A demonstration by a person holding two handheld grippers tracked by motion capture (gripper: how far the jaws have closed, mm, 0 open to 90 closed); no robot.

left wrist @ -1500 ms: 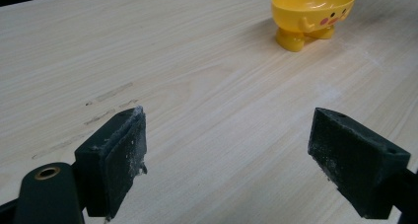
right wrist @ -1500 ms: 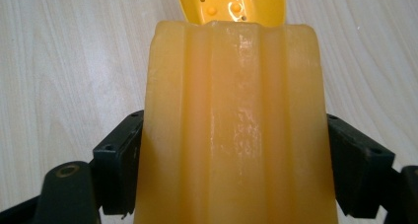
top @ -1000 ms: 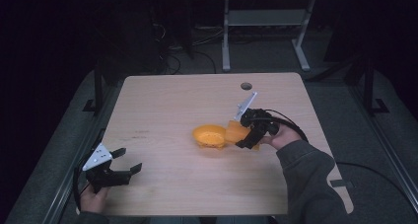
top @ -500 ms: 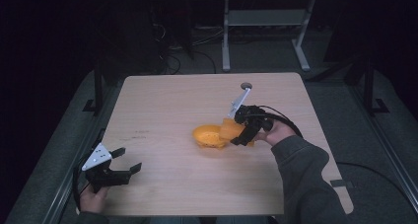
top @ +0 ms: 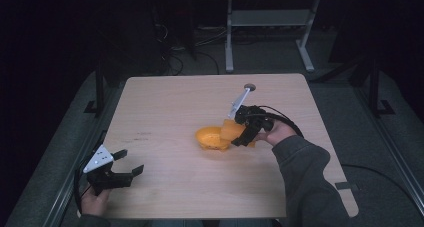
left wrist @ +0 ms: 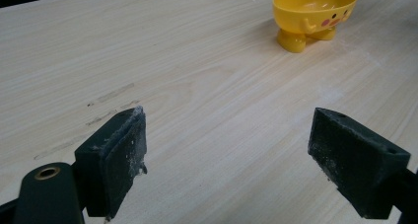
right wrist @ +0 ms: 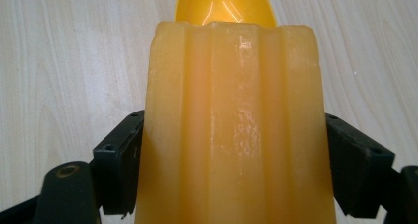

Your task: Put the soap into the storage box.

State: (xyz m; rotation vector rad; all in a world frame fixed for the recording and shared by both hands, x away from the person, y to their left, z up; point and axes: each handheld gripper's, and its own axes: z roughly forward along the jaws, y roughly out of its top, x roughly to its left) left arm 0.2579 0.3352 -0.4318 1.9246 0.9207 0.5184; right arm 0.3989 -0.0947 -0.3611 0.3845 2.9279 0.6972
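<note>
Your right tool [top: 239, 132] is clenched on a ribbed, translucent orange block [right wrist: 231, 130], held over the near rim of the yellow bowl [top: 212, 138] at mid-desk [top: 165, 102]. The block's long axis runs along the jaws, its far end pointing at the bowl. Likely risk: the bowl stands on small feet and looks light, so a nudge from the block's end could tip or skate it. The smooth, tapering block may also slip forward from the pads. Your left tool [top: 127, 163] rests released at the near-left corner, too far off to steady anything.
</note>
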